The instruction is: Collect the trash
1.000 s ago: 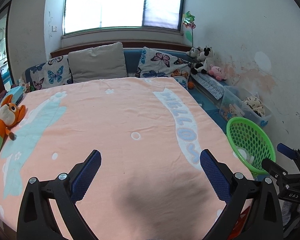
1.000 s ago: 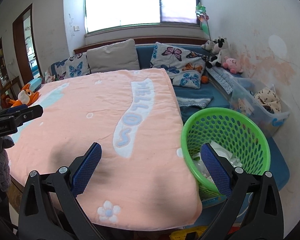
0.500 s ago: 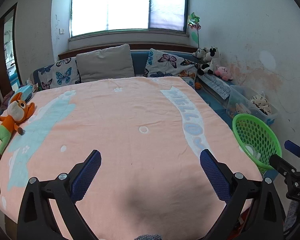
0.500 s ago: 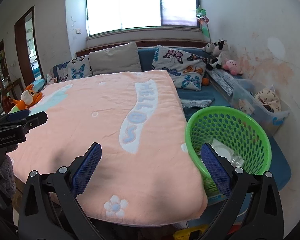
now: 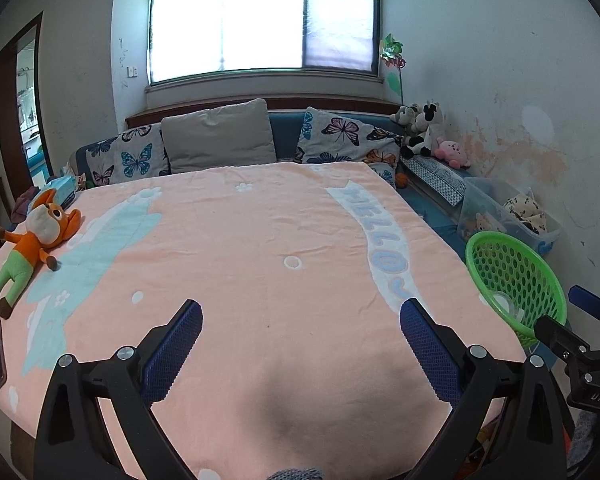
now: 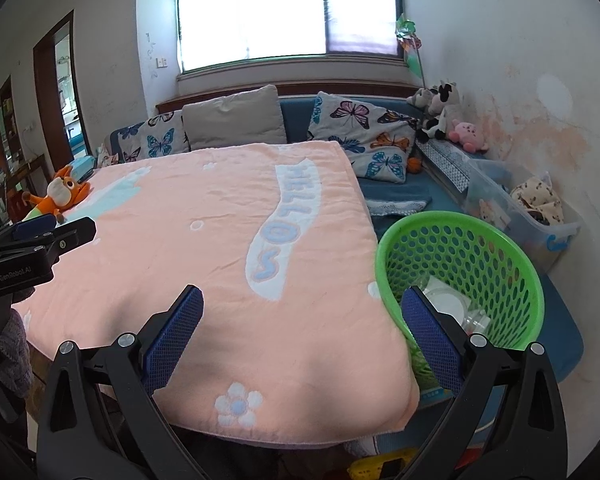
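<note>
Trash [image 6: 446, 302], pale and crumpled, fills green basket [image 6: 508, 256]; both grippers' jaws gape empty.

Basket: green perforated plastic basket [image 6: 466, 276], upright, lower right of the right wrist view, just beside the peach blanket's right edge.
Trash: clear plastic lids and wrappers [image 6: 452, 306] lying inside on the basket's bottom, pale and crumpled.
Left wrist view: same basket [image 5: 514, 276] at right edge.

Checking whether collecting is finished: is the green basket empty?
No, the right wrist view shows white and clear plastic trash lying inside the green basket.
</note>
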Motion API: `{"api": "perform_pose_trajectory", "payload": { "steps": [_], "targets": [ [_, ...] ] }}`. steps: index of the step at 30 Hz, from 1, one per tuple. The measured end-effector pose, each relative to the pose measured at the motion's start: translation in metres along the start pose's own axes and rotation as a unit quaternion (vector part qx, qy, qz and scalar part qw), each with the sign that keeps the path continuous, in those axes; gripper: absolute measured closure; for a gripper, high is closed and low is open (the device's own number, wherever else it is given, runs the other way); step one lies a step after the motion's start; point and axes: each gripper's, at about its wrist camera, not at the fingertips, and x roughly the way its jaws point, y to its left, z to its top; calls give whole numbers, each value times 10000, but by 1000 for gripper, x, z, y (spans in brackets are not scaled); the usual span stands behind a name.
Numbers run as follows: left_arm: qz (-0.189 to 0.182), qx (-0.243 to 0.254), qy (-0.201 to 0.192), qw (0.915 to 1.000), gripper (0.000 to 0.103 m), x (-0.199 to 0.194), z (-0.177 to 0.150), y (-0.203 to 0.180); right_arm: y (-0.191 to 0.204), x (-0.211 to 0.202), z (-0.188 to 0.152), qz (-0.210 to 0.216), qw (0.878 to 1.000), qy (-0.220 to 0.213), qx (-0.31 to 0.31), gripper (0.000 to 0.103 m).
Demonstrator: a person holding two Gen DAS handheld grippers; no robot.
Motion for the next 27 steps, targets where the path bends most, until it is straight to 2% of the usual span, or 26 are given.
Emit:
{"api": "perform_pose_trajectory", "payload": {
  "steps": [27],
  "targets": [
    [109,22,-189,9998,7,-16,0,-3,4,-4,0,45,10000,-60,4,4]
  ]
}}
